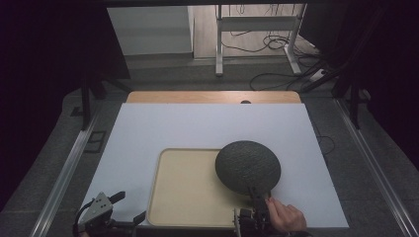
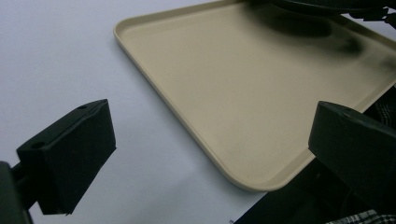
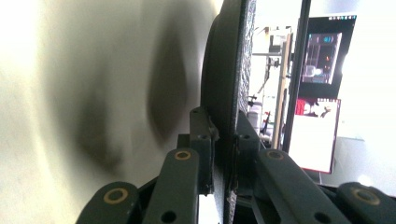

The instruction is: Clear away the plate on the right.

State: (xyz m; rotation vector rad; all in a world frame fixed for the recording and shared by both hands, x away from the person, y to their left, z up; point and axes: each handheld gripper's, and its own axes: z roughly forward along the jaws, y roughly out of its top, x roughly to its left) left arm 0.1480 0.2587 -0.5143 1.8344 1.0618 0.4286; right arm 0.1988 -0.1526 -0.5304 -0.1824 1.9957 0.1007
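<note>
A round dark grey plate (image 1: 247, 166) with a rough surface hovers over the right end of a beige tray (image 1: 188, 185). My right gripper (image 1: 258, 196) is shut on the plate's near rim, held by a hand (image 1: 285, 215). In the right gripper view the plate (image 3: 229, 84) appears edge-on between the jaws, my right gripper (image 3: 223, 142) clamped on it, its shadow on the tray (image 3: 70, 93). My left gripper (image 1: 129, 210) stands open at the tray's near left corner. In the left gripper view the jaws are wide apart over the tray (image 2: 243, 88), left gripper (image 2: 210, 140) with nothing in it.
The tray lies on a white sheet (image 1: 197, 126) covering a wooden table (image 1: 212, 97). Metal rails (image 1: 64, 173) run along both sides. A table frame (image 1: 257, 29) and cables stand on the floor beyond the far edge.
</note>
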